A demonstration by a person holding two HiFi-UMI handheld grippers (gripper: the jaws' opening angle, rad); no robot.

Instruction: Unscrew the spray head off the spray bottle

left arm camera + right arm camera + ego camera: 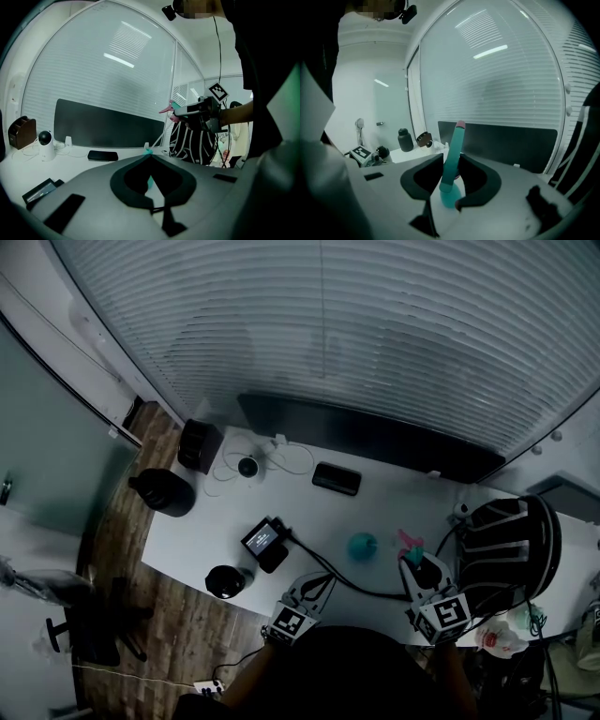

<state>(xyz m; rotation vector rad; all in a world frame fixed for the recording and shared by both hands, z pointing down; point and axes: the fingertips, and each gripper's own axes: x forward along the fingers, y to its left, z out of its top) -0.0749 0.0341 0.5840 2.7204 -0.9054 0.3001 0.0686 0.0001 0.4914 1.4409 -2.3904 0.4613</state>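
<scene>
The teal spray bottle [363,546] stands on the white table [187,540], and its top peeks over my left jaws [148,151]. The teal spray head with a pink tip [453,150] is up off the bottle, to its right [409,544]. My right gripper [451,160] is shut on it, and a thin white tube [160,137] slants down from it toward the bottle. My left gripper [307,589] is shut on nothing and hovers near the table's front edge, left of the bottle and apart from it.
A long black panel [366,437] lines the table's back edge, with a black phone [337,478] before it. A small screen device [263,538], a black cup [226,581] and a cable lie front left. A striped bag [511,549] sits at the right.
</scene>
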